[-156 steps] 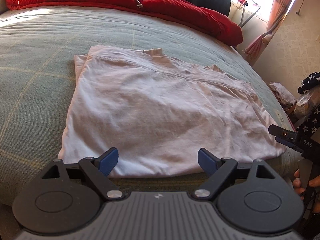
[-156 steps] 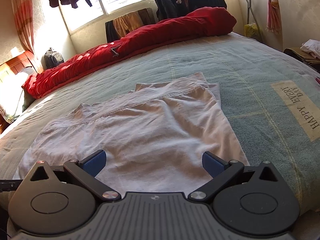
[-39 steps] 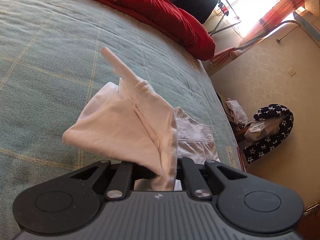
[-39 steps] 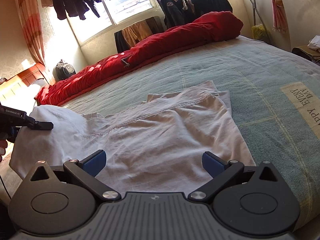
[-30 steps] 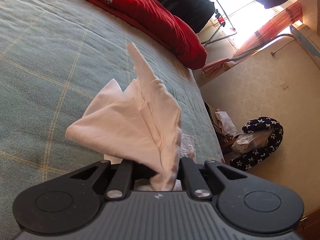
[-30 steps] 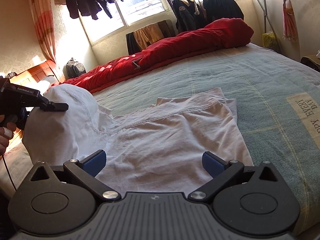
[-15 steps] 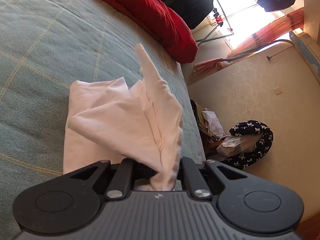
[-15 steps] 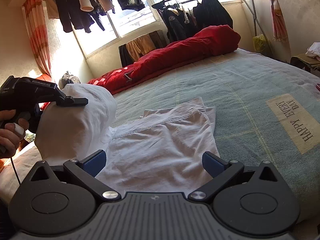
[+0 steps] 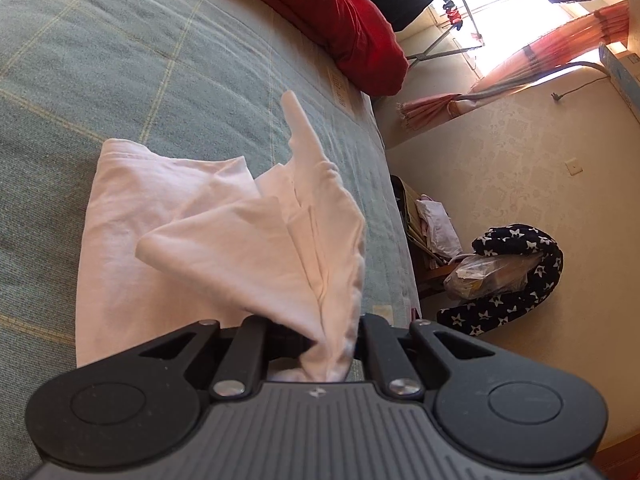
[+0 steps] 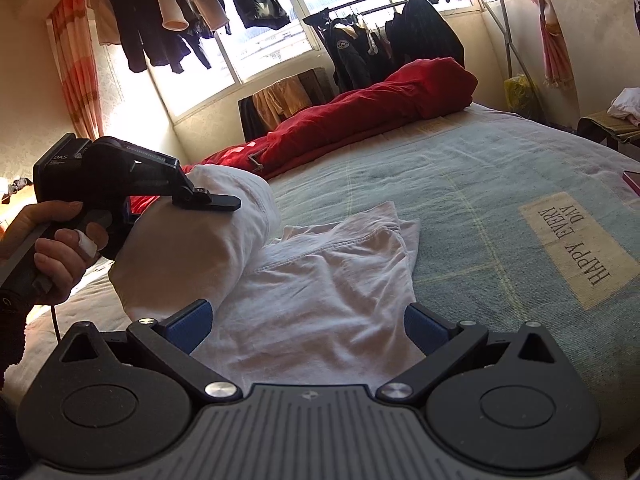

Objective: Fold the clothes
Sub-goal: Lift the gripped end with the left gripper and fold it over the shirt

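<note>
The left tongs, low in the frame's centre, were clamped on a bunched edge of the white garment, lifting it above the bed. The right tongs stood apart over the garment's flat part at centre.

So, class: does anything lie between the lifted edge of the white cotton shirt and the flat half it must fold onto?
Nothing visible does. The left tool holds the white cotton shirt edge raised; only bare shirt lies ahead. The open right tool hovers at its near hem.
</note>
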Demonstrator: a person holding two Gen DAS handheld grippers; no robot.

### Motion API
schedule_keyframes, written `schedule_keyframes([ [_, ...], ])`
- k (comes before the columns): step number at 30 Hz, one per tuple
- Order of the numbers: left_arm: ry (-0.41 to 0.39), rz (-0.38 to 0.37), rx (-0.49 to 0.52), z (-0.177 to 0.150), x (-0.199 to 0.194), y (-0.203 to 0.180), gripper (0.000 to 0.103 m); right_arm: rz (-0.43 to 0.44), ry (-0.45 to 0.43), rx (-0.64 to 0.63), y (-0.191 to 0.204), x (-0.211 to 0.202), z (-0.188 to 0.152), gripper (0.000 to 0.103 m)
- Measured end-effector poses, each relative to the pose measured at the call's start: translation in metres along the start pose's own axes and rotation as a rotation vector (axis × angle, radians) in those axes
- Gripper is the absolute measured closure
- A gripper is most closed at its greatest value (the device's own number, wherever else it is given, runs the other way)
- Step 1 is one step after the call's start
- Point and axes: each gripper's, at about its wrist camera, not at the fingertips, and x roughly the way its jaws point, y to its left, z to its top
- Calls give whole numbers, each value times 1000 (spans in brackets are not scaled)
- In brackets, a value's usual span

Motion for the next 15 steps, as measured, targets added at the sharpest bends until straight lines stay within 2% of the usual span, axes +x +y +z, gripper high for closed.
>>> schedule_keyframes([
  [8, 32, 34, 4, -4, 25, -9, 95, -7, -5, 12, -5, -2, -1, 0],
  [15, 43, 83, 55, -8, 36, -23, 95, -29, -15, 29, -11, -6, -3, 0],
])
